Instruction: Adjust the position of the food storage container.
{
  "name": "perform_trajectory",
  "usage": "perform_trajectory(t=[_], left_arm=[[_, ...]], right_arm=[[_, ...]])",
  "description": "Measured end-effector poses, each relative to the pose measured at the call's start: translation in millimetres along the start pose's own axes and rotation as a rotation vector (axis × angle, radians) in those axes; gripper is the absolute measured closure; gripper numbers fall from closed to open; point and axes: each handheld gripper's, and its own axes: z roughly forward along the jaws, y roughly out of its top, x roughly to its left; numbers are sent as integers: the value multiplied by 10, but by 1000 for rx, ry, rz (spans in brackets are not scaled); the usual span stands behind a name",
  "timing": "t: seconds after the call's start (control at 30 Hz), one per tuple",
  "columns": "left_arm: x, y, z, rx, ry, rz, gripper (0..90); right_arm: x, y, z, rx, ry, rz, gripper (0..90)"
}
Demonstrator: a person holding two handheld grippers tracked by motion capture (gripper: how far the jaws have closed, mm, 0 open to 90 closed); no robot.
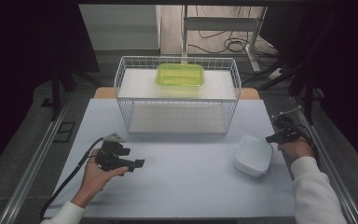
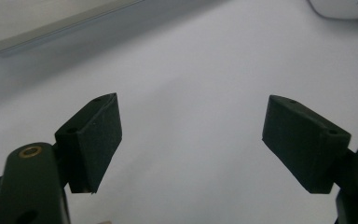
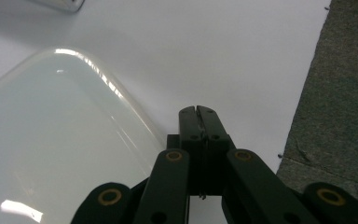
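Note:
A white plastic container (image 1: 253, 154) lies on the white table at the right; in the right gripper view it (image 3: 51, 140) sits just left of the jaws. My right gripper (image 1: 274, 137) (image 3: 199, 112) is shut with nothing between its pads, beside the container's right rim and close to the tabletop. My left gripper (image 1: 139, 164) (image 2: 191, 140) rests low over the table at the left, jaws wide open and empty, pointing right toward the white container (image 2: 340, 7). A green lidded container (image 1: 180, 74) sits on the upper shelf of a white wire basket (image 1: 121, 79).
The wire basket stands at the back centre of the table, and its base (image 2: 28, 28) appears in the left gripper view. The table's right edge (image 3: 303, 93) runs close to my right gripper, with grey carpet (image 3: 345, 93) beyond. Cables trail from both grippers.

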Motion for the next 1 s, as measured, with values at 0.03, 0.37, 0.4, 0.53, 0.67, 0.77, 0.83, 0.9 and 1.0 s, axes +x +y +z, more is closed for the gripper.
perform_trajectory(t=[0.03, 0.37, 0.4, 0.53, 0.67, 0.77, 0.83, 0.9, 1.0], left_arm=[[3, -1, 2, 3, 2, 2, 191], [-1, -8, 21, 7, 1, 0, 191], [-3, -8, 22, 7, 0, 0, 191], [-6, -10, 23, 10, 0, 2, 191], [-8, -13, 31, 11, -1, 2, 191], [-10, -14, 37, 15, -1, 4, 191], [-10, -15, 42, 18, -2, 5, 191], [-11, -17, 45, 21, -2, 5, 191], [-10, -18, 40, 25, -4, 10, 191]], right_arm=[[21, -14, -7, 4, 1, -9, 894], [306, -208, -84, 25, 30, -42, 894], [336, -220, -88, 28, 35, -48, 894], [514, -280, -106, 27, 53, -61, 894], [680, -343, -120, 30, 67, -61, 894], [775, -376, -129, 35, 72, -64, 894], [843, -386, -138, 48, 75, -56, 894], [909, -391, -151, 52, 79, -51, 893], [1062, -405, -142, 52, 91, -55, 893]])
